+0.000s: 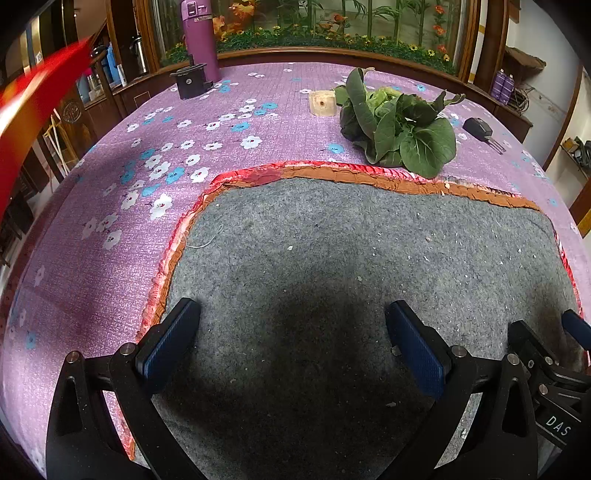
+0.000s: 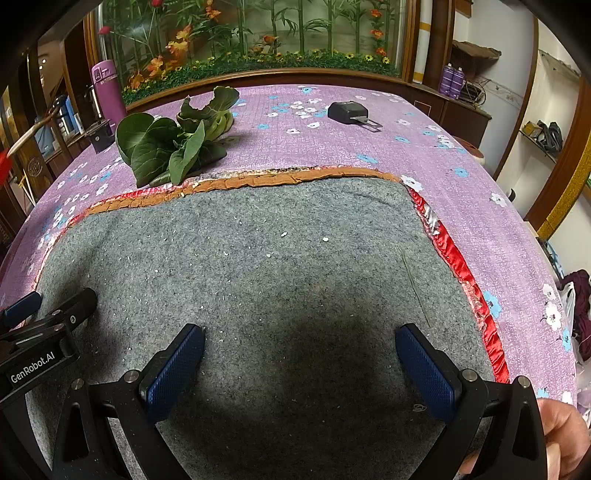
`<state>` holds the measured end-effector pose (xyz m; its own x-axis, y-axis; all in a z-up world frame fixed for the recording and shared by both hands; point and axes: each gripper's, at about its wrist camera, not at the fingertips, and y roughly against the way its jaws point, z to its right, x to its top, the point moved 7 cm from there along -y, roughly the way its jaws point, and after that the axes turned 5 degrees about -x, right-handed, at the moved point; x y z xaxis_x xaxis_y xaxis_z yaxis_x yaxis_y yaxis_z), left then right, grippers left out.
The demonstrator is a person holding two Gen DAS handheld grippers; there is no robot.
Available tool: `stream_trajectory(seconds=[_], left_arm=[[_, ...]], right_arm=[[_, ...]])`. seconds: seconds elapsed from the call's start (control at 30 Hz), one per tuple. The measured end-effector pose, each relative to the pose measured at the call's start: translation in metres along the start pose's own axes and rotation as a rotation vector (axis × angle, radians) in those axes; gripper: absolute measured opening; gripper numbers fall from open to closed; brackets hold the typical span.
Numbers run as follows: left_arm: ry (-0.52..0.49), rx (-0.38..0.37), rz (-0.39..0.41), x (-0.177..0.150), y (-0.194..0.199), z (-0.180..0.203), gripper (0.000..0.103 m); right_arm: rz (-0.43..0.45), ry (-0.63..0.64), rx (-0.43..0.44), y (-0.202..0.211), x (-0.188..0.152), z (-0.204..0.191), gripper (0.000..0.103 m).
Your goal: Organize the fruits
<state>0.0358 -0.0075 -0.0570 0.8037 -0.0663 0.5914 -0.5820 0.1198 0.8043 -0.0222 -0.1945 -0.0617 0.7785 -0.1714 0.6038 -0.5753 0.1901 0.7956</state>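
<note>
A bunch of dark green leafy greens [image 1: 399, 127] lies on the purple flowered tablecloth [image 1: 221, 147], just beyond the far edge of a grey felt mat [image 1: 351, 240]; it also shows in the right wrist view [image 2: 173, 140]. My left gripper [image 1: 293, 332] is open and empty, low over the near part of the mat. My right gripper [image 2: 300, 356] is open and empty over the same mat, to the right of the left one. The right gripper's fingers [image 1: 576, 326] show at the left view's right edge; the left gripper's fingers [image 2: 22, 308] at the right view's left edge. No fruit is visible.
A purple thermos [image 1: 199, 37] and a small black box [image 1: 190, 81] stand at the far left. A pale translucent block [image 1: 323, 103] sits next to the greens. A black handheld device [image 2: 349, 111] lies far right. A wooden-framed glass cabinet of artificial flowers [image 1: 332, 33] backs the table.
</note>
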Motion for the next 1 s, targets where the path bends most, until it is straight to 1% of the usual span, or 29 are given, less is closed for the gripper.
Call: stream_trajectory(seconds=[1.0], left_arm=[[-0.001,-0.001,-0.002,0.0011,-0.0028,-0.0058,0.103]], right_arm=[[-0.002,0.000,-0.001,0.0010,0.0000,0.0011,0.103]])
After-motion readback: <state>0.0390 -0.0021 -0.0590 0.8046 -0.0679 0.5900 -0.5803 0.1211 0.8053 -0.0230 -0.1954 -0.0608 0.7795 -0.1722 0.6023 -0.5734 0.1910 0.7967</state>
